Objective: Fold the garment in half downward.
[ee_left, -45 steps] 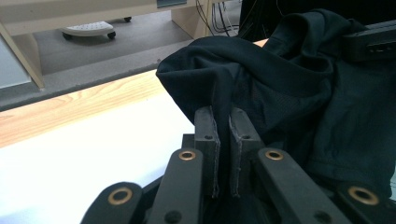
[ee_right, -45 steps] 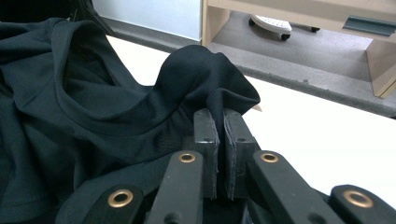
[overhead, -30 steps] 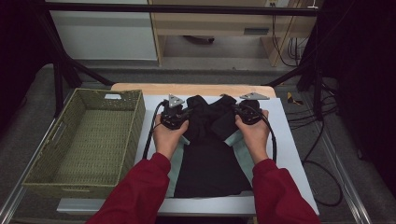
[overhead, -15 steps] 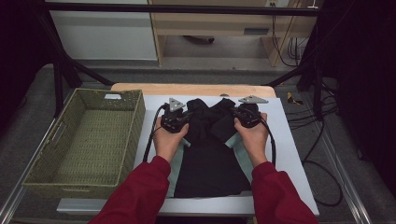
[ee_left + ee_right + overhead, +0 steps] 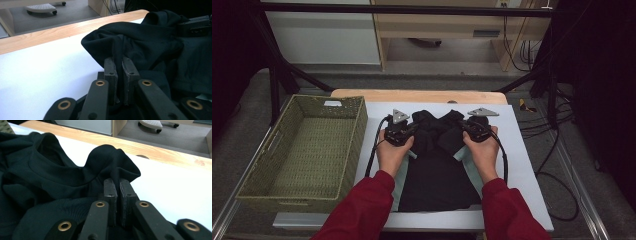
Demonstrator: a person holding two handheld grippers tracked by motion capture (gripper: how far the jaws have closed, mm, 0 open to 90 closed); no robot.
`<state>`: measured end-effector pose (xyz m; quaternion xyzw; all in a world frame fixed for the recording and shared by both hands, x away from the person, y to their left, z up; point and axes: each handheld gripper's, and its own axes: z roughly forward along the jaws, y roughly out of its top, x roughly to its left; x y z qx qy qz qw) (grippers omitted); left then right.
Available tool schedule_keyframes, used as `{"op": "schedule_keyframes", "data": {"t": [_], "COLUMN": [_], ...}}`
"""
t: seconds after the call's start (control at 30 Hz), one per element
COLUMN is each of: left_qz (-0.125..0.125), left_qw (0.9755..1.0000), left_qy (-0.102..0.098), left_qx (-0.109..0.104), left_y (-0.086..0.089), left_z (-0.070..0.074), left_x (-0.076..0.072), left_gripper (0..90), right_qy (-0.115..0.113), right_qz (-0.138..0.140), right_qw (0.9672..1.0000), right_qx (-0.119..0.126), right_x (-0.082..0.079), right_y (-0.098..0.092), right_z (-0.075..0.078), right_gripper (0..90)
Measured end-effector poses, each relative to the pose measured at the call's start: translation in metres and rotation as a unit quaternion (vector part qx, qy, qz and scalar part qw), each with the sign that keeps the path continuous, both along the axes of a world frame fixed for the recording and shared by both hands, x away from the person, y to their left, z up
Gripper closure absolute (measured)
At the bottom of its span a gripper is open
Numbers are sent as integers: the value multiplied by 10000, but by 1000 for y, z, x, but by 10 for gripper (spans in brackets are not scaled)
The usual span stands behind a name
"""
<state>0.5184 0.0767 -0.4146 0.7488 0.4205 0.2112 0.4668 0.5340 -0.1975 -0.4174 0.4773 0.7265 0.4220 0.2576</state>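
A black T-shirt (image 5: 436, 165) lies on the white table top (image 5: 517, 155), its upper part bunched and folded toward the middle. My left gripper (image 5: 410, 131) is shut on a pinch of the shirt's left shoulder fabric; the cloth (image 5: 130, 42) rises between its two jaws in the left gripper view. My right gripper (image 5: 468, 130) is shut on the right shoulder fabric, and the black cloth (image 5: 110, 160) stands pinched above its jaws (image 5: 117, 182) in the right gripper view. Both hands in red sleeves hold the grippers just above the table.
A green woven basket (image 5: 302, 150) stands empty to the left of the table top. A wooden strip (image 5: 417, 95) edges the far side of the table. Cables (image 5: 557, 165) lie on the floor at the right. A light sheet (image 5: 402, 175) shows under the shirt.
Both grippers have drawn slightly toward the person and inward with the shirt's shoulders, so the top of the shirt is folded more over its body.
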Motion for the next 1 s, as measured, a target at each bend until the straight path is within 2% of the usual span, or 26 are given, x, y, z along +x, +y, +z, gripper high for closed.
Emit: {"op": "schedule_keyframes", "data": {"t": [0.23, 0.53, 0.67, 1.0], "left_qz": [-13, -75, -128, -222], "left_qw": [10000, 9999, 9999, 9997], "left_qy": [31, 15, -11, -22], "left_qx": [-91, -143, -62, -31], "left_y": [2, 2, 2, 5], "left_z": [-7, -13, -17, -22], "left_x": [-6, -17, -24, -41], "left_gripper": [843, 842, 842, 841], "right_qy": [-32, -7, -38, -79], "right_qz": [6, 61, 102, 246], "right_qw": [9999, 9998, 9997, 9994], "right_qx": [146, 209, 232, 246], "right_x": [-9, -19, -26, -44], "right_y": [0, -2, -2, -2], "right_z": [-5, -14, -17, -20], "right_gripper": [859, 859, 859, 859]}}
